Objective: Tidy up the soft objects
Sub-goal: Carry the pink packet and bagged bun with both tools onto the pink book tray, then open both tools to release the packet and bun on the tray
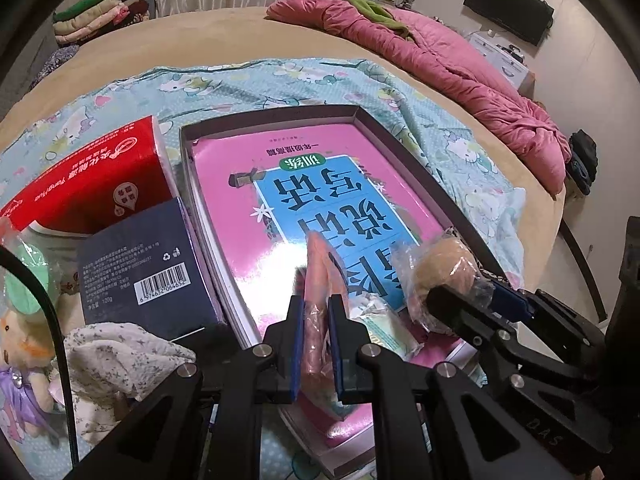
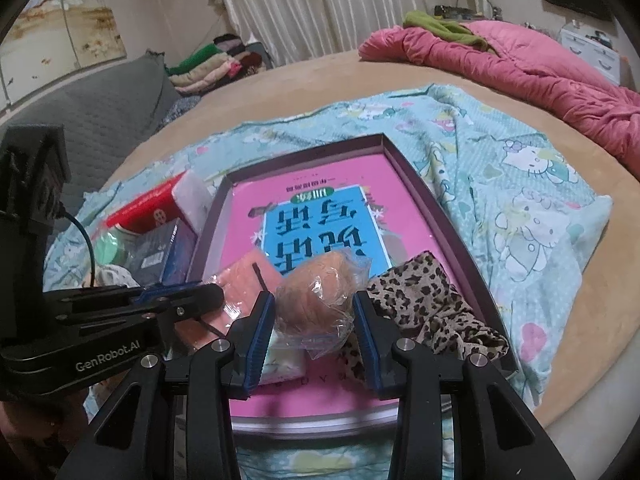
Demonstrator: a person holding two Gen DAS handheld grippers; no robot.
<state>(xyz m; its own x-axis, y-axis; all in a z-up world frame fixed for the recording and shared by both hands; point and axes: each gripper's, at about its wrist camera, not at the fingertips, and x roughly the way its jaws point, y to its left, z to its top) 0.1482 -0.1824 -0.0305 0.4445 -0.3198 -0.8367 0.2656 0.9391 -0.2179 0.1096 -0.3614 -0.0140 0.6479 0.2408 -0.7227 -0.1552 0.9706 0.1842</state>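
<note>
Over the tray [image 1: 404, 148], left tool [image 1: 316, 312] pinches a pink pouch [image 1: 316, 280]; right tool [image 2: 314, 312] grips a bagged bun [image 2: 316, 292].

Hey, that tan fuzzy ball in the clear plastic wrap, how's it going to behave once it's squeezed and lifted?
The tan plush ball looks soft, so it will probably squash between the pads of the right hand-held gripper. Its crinkled clear wrap looks glossy, so it may slip. It is rounded, so it could roll on the glossy pink book if released.
</note>
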